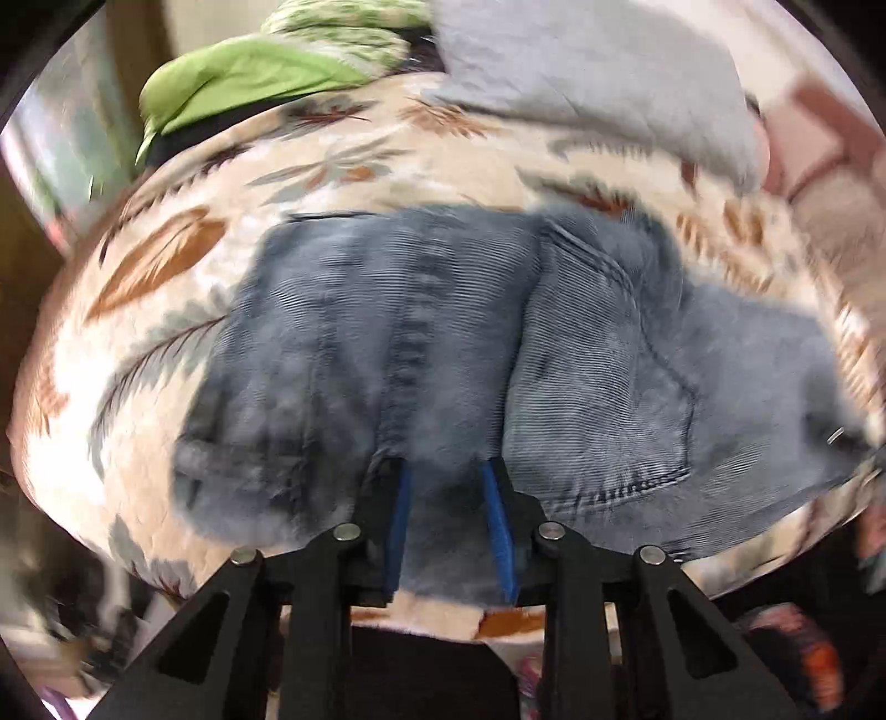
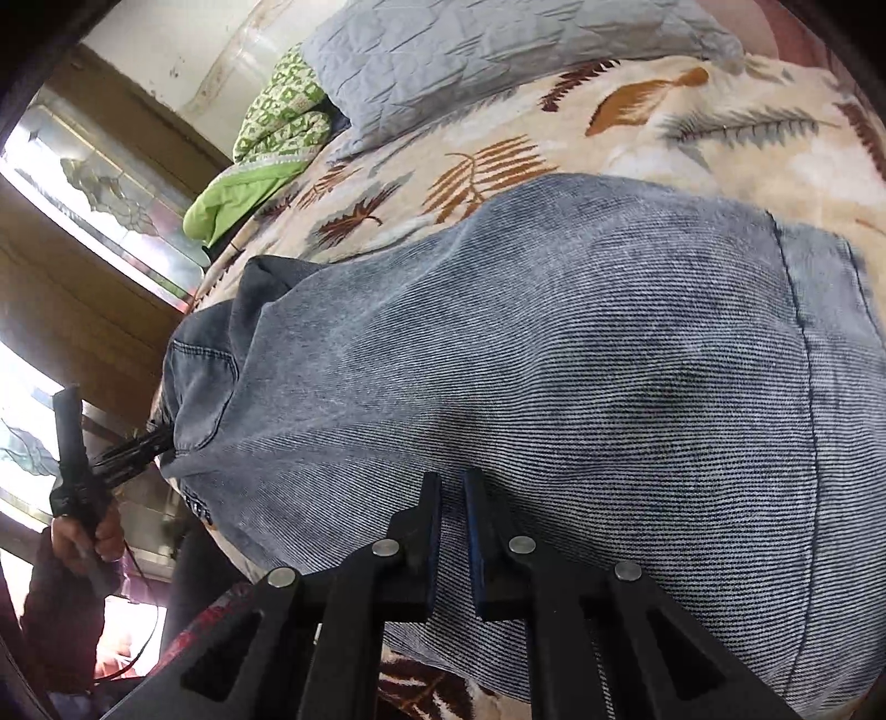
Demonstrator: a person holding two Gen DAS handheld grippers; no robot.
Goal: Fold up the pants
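Grey-blue denim pants [image 1: 443, 343] lie on a leaf-patterned blanket [image 1: 166, 260] on a bed. In the left wrist view my left gripper [image 1: 446, 471] has its blue-padded jaws a hand's width apart, with pants fabric between them near the waist and back pocket [image 1: 620, 387]; the view is blurred. In the right wrist view the pants [image 2: 554, 360] fill the middle, and my right gripper [image 2: 453, 482] has its jaws nearly together over the denim, with a thin gap. The left gripper [image 2: 155, 443] shows at the far left, at the pants' pocket end.
A grey quilted pillow [image 2: 470, 50] and a green patterned cloth [image 2: 266, 138] lie at the bed's head. Wooden window frames with glass [image 2: 99, 183] stand beside the bed. The person's hand [image 2: 94, 531] holds the left gripper's handle.
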